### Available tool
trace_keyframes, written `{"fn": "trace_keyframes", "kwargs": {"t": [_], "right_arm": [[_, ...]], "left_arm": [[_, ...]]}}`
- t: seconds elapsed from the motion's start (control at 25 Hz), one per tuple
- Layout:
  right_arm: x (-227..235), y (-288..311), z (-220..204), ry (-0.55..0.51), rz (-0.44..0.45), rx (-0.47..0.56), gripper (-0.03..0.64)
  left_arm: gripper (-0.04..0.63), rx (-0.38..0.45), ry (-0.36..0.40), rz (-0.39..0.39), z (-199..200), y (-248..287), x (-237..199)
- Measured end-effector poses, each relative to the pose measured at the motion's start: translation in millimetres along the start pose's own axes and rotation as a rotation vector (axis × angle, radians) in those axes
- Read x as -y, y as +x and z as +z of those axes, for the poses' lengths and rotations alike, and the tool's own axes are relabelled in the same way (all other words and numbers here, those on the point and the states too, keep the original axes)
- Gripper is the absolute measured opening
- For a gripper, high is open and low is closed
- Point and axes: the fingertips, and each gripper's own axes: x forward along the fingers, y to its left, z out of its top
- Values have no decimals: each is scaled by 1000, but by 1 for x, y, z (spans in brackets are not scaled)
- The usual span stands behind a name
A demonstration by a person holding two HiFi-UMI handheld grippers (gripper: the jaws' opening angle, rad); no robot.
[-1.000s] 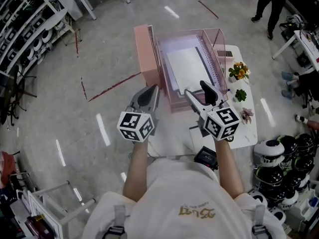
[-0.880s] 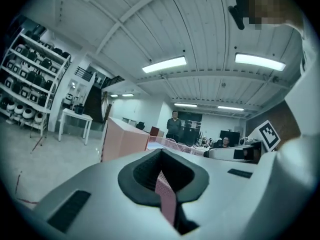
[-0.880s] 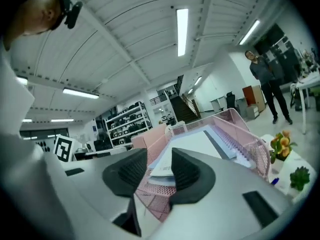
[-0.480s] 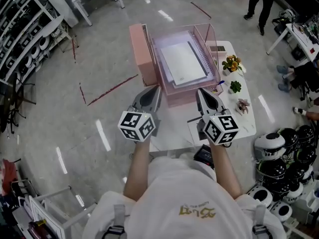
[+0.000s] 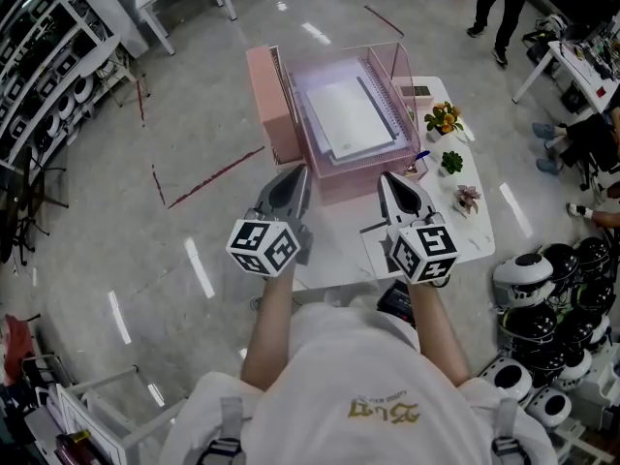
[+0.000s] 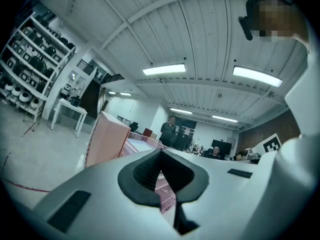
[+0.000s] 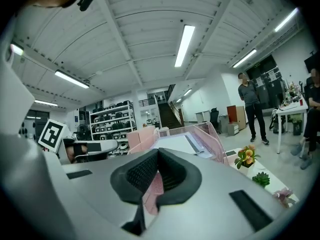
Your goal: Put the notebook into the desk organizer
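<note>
Nearest, above the near edge of the white table (image 5: 339, 245): left gripper (image 5: 299, 173), jaws pressed together at the tips, nothing between them, only pink mesh showing through the gap behind the pads. Beside it, right gripper (image 5: 387, 178), likewise closed tight and empty. Both aimed at the desk organizer (image 5: 341, 184), neither touching it, tips just short of its front wall.

By the look of things, finished or as good as. Notebook (image 5: 350, 116) lies flat inside the organizer's top tray, clear of both grippers. Nothing left in hand to place. Remaining, at most: drawing the tongs away, perhaps a nudge to square the book, lying as it does slightly askew to the tray walls.

As to the notebook itself: closed, with a pale, near-white cover, plain, no print readable. Dark spiral binding along the right-hand long edge. Corners flat, no curl visible. Fills most of the tray's floor, between the solid pink side on the left and the clear pink wall on the right. Thin and light by appearance, unlikely to shift unaided.

Farther right on the table, three small potted plants (image 5: 444, 119), well apart from the tray. Beyond, on the glossy floor, a person (image 5: 494, 3) standing, uninvolved.
</note>
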Motion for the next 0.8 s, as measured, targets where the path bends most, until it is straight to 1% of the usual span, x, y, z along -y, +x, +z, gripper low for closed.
{"fn": "trace_keyframes", "kwargs": {"t": [0.12,0.32,0.44,0.6,0.8], "right_arm": [[0,-2,0,-5,-5,-3,11],[3,-2,0,-5,-14,-3,9],[5,-2,-1,-5,-19,-3,9],[6,-1,-4,-45,-34,-23,9],[7,0,-3,-44,-31,-27,9]], "left_arm": [[15,-28,3,-19,-3,3,6],[15,-59,21,-10,-8,4,6],[15,-65,20,-7,-10,4,4],[15,-72,13,-13,-11,6,5],[15,-70,-3,-21,-10,7,5]]}}
